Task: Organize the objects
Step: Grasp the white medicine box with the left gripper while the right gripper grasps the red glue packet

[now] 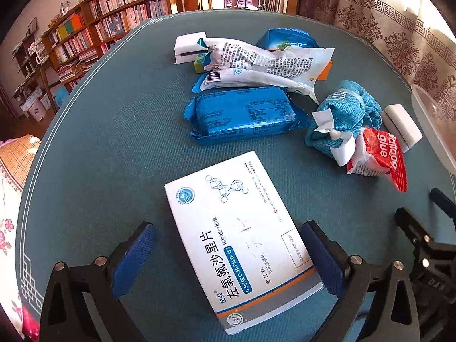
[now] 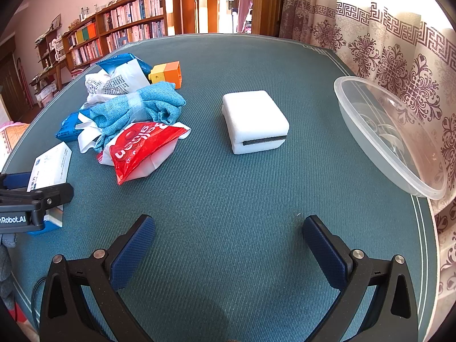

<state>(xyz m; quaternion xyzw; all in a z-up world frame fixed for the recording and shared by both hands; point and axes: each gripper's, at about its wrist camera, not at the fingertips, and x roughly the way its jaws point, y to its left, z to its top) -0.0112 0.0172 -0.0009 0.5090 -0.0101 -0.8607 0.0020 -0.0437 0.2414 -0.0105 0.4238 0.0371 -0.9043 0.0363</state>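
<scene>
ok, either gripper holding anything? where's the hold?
Nothing held. Left gripper is open, straddling the near end of the medicine box without clamping. Right gripper is open over bare table.

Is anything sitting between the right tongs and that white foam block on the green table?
No, nothing visible. The right tongs are open over bare table, and the white foam block lies straight ahead. The red glue packet sits off to the left and the clear plastic bowl to the right, both outside that path.

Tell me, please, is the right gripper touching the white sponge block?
Apart. The right wrist view shows the right gripper open, with a wide strip of bare green table between its fingertips and the white sponge block.
</scene>
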